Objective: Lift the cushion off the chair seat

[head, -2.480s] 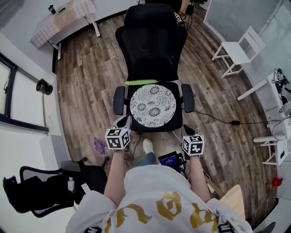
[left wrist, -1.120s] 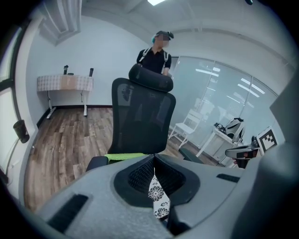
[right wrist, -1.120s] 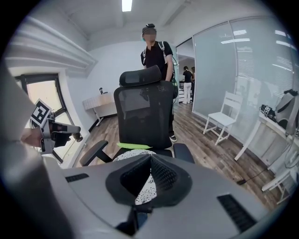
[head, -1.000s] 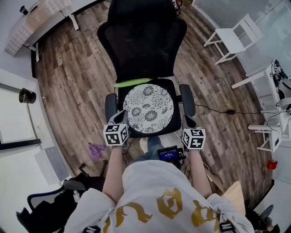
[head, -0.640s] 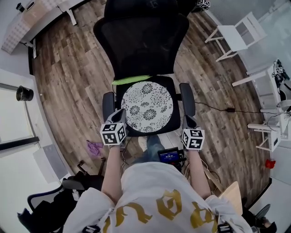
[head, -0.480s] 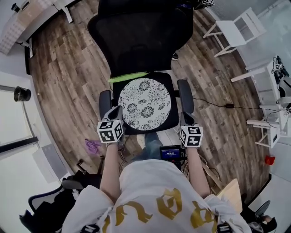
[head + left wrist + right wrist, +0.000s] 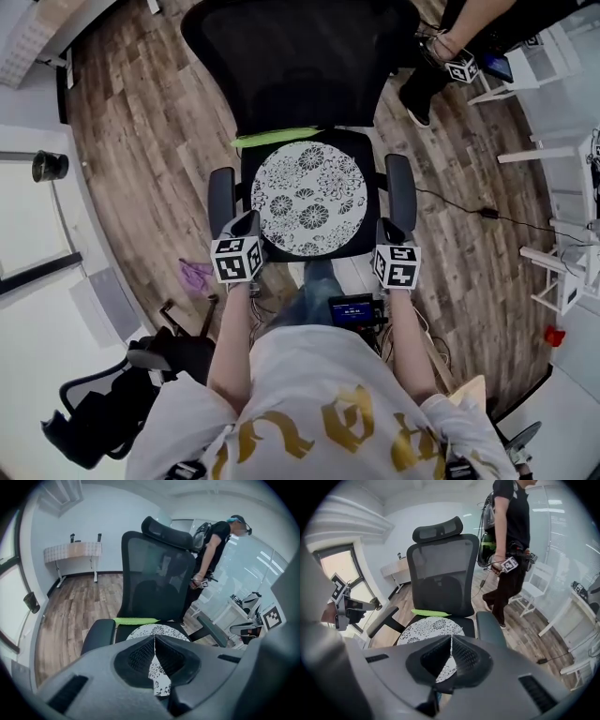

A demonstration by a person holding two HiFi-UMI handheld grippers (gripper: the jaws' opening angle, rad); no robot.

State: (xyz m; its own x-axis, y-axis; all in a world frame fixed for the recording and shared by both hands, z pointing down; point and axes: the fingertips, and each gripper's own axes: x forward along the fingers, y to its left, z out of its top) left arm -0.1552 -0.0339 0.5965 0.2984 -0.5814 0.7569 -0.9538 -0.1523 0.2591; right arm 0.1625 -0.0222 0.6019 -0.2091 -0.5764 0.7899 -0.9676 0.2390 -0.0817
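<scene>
Jaws of our left gripper (image 7: 247, 223) and right gripper (image 7: 386, 230) are pressed together, empty, flanking the front edge of the black mesh office chair (image 7: 300, 66). The round white floral cushion (image 7: 307, 199) lies flat on its seat. Unless they open, we risk merely shoving it backward.

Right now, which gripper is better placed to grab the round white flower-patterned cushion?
Left, probably. From the head view, the left gripper has its tip at the front-left edge of the round white flower-patterned cushion; the right gripper is further out, beside the black armrest. Both are shut and empty.
</scene>
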